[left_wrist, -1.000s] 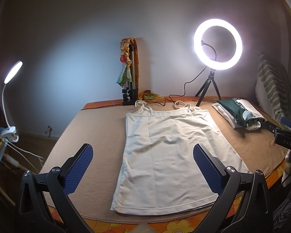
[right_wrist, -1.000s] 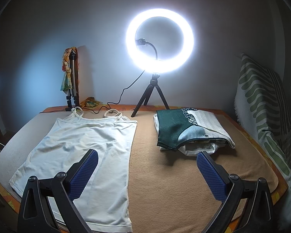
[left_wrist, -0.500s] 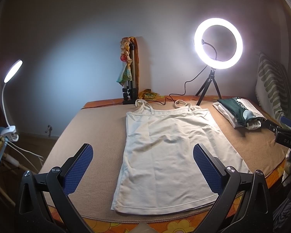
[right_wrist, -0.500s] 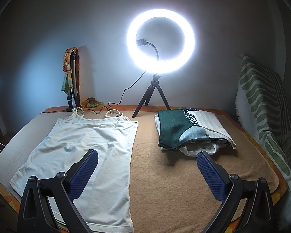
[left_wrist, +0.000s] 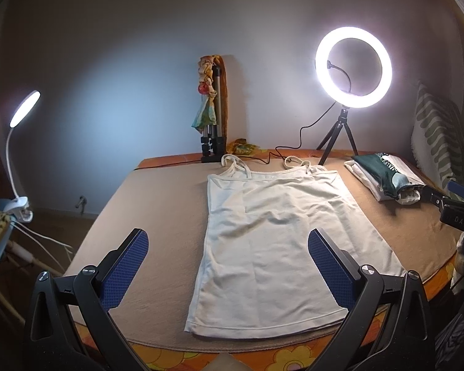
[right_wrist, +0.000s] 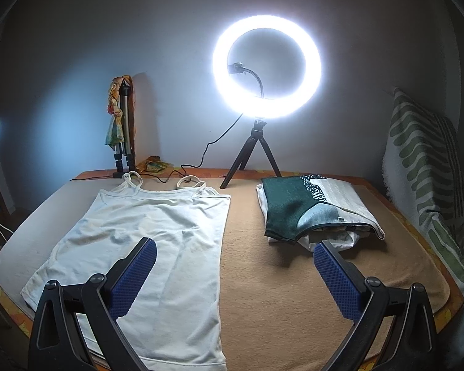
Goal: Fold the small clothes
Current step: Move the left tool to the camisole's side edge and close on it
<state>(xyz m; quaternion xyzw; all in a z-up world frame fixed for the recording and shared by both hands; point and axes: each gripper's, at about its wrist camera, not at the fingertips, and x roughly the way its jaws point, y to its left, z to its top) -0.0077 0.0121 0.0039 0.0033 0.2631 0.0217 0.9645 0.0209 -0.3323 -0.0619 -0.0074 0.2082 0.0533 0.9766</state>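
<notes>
A white strappy tank top [left_wrist: 275, 235] lies flat on the brown blanket, straps toward the wall, hem toward me. It also shows in the right wrist view [right_wrist: 145, 241]. My left gripper [left_wrist: 229, 266] is open and empty, held above the top's hem end. My right gripper [right_wrist: 235, 278] is open and empty, over the top's right edge and the bare blanket. The right gripper's body [left_wrist: 448, 207] shows at the right edge of the left wrist view.
A stack of folded clothes [right_wrist: 312, 213] with a dark green item on top lies at the right. A lit ring light on a tripod [right_wrist: 263, 71] and a folded tripod [right_wrist: 123, 130] stand by the wall. A striped cushion [right_wrist: 427, 167] is at right, a clip lamp [left_wrist: 21, 117] at left.
Both views have shifted very slightly; the cloth and the stack have not moved. Both grippers stay open.
</notes>
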